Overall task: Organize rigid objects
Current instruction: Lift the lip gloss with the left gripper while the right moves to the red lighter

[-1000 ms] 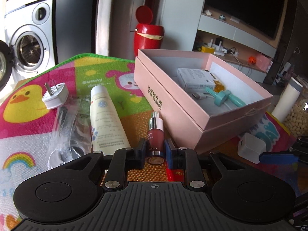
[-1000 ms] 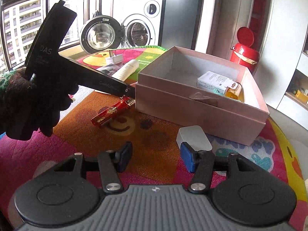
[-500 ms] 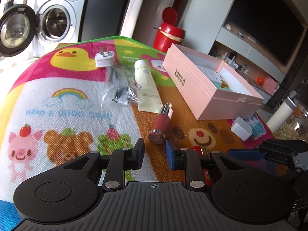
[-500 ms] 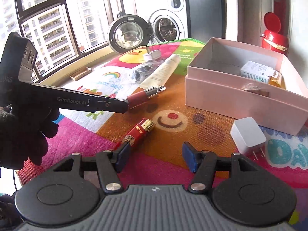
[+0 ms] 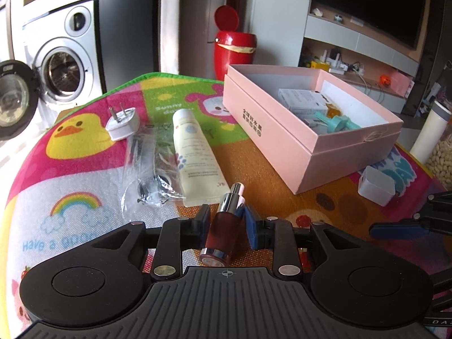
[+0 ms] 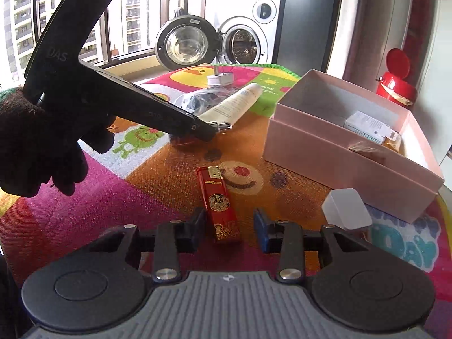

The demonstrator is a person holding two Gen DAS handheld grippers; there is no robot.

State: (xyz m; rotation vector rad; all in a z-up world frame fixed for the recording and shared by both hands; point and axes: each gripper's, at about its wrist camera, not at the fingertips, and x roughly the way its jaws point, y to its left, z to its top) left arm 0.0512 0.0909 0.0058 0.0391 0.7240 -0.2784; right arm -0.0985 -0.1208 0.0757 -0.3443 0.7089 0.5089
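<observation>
A dark red bottle with a silver pump top (image 5: 223, 226) lies on the mat between the fingers of my left gripper (image 5: 227, 223); the jaws stand a little wider than the bottle and do not press it. A red lighter (image 6: 219, 203) lies on the mat between the fingers of my open right gripper (image 6: 228, 227). The open pink box (image 5: 310, 130) holds a white carton and a teal piece; it also shows in the right wrist view (image 6: 347, 152). The left gripper's body (image 6: 118, 104) hides most of the bottle in the right wrist view.
On the play mat (image 5: 70, 169) lie a cream tube (image 5: 195, 152), a clear plastic bag (image 5: 152, 166), a white plug adapter (image 5: 123, 123) and a white charger (image 5: 375, 182). A red bin (image 5: 234, 50) and a washing machine (image 5: 67, 67) stand beyond the table.
My left gripper has moved forward so the red bottle now lies between its fingers. My right gripper has moved over the lighter, which now lies between its open fingers.
</observation>
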